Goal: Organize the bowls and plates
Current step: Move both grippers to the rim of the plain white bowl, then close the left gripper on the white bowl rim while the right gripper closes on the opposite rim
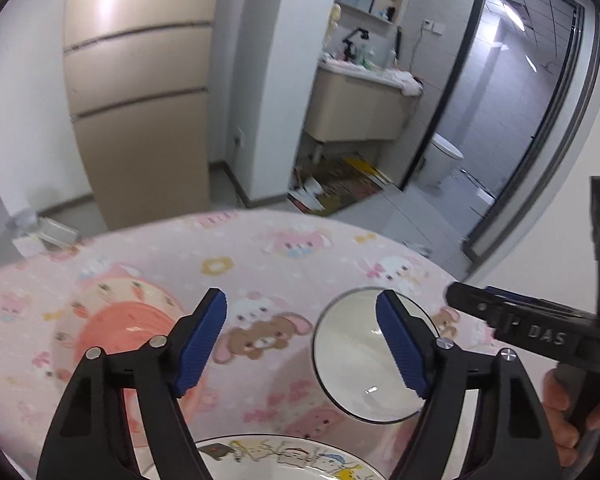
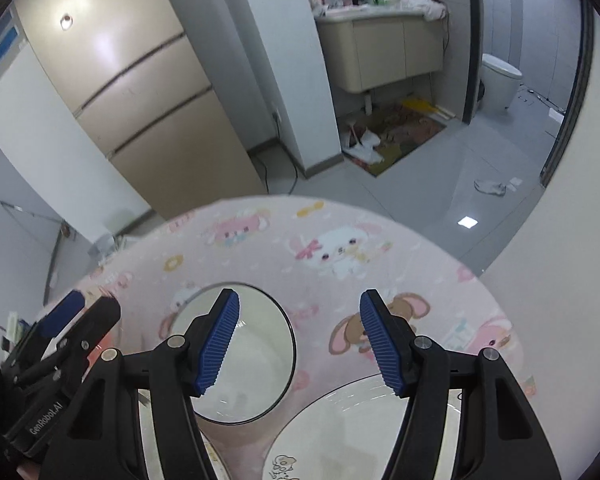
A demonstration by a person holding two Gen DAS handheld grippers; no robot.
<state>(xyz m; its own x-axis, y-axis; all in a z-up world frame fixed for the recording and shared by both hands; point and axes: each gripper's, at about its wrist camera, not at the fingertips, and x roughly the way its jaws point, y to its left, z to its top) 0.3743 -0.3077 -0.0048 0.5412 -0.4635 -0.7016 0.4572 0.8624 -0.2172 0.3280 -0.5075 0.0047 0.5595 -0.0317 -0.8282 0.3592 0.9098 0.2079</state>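
Both hand-held grippers — left [image 1: 301, 344], right [image 2: 299, 344] — hung with jaws parted, grasping nothing. Below, pink cartoon-print counter [image 1: 260, 256]; on it orange plate [image 1: 132, 324] at left, illustrated plate [image 1: 284, 460] nearest, white bowl [image 1: 356, 360] — smallest — right of centre.

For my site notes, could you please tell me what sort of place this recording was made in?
Most likely a small home flat: a table under a pink cartoon tablecloth holding dishes, a beige fridge by the wall, and a washbasin cabinet beside a bathroom with a toilet.
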